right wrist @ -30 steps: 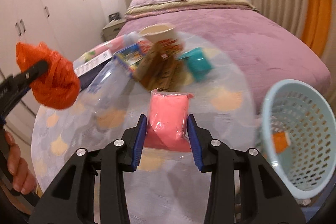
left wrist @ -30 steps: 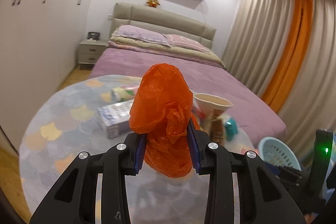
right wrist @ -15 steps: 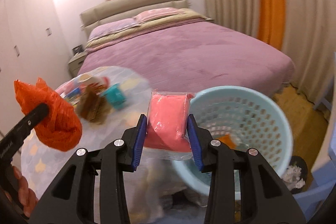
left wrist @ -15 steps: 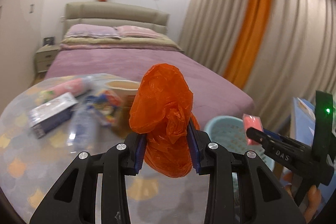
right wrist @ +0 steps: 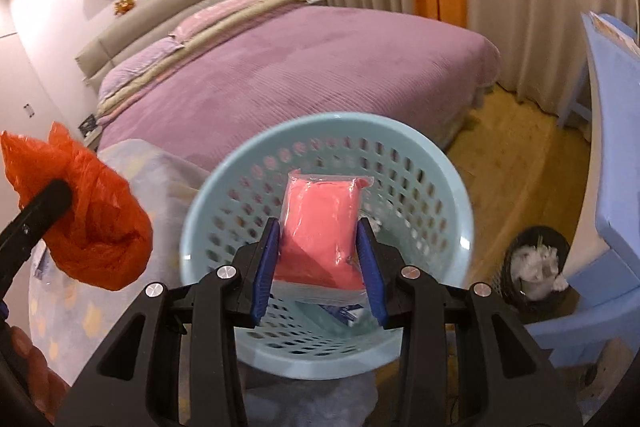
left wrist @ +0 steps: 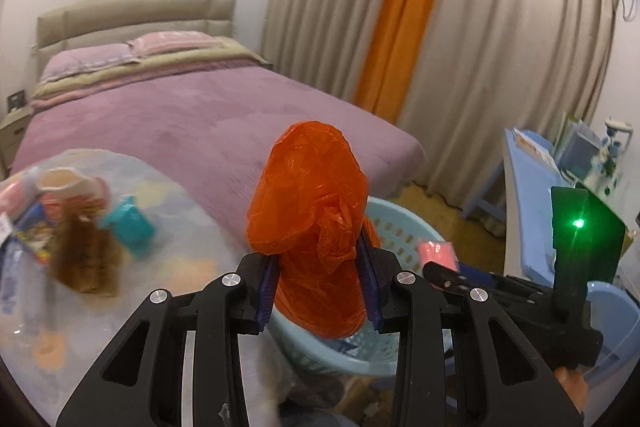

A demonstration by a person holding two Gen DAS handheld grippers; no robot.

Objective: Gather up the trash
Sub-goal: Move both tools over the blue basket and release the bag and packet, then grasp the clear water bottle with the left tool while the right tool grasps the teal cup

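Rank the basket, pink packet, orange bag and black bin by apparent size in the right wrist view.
1. Basket, largest.
2. Orange bag and pink packet: look alike, and both sit near the camera, so I won't rank them.
3. Black bin, smallest, though farther off.

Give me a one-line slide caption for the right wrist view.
Right gripper holds a pink packet over the light-blue perforated basket; left gripper's orange plastic bag waits alongside.

Ahead of and below the right tool (right wrist: 318,259) sits the laundry basket (right wrist: 452,187); the bed (right wrist: 304,67) lies beyond it, the counter (right wrist: 132,167) to its left, the wastebin (right wrist: 536,267) right.
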